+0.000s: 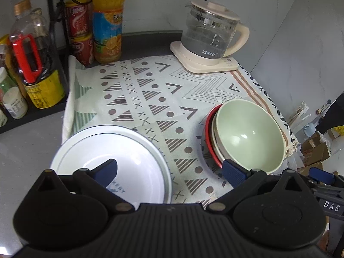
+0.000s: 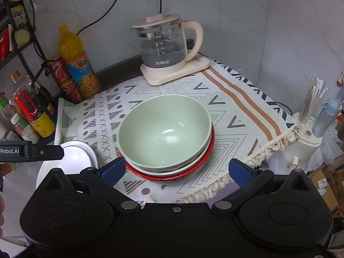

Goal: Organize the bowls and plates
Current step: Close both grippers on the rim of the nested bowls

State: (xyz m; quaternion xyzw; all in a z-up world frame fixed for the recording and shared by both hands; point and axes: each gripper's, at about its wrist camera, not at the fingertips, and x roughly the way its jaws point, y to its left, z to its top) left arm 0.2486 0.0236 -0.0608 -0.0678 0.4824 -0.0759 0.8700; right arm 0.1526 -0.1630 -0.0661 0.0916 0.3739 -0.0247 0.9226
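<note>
A pale green bowl [image 2: 164, 129] sits on top of a nested stack with a cream bowl and a red-rimmed bowl [image 2: 172, 175] on the patterned cloth. The green bowl also shows in the left wrist view [image 1: 249, 135]. A stack of white plates [image 1: 111, 161] lies at the cloth's left edge and shows in the right wrist view [image 2: 71, 157]. My left gripper [image 1: 169, 174] is open and empty, hovering between the plates and the bowl stack. My right gripper [image 2: 177, 169] is open and empty, its fingers on either side of the bowl stack's near rim.
A glass electric kettle [image 2: 165, 51] on a cream base stands at the back of the cloth. An orange juice bottle [image 1: 108, 21], red cans [image 1: 80, 34] and a sauce bottle [image 1: 32, 58] crowd the back left. A bottle-warmer unit [image 2: 309, 129] stands off the right edge.
</note>
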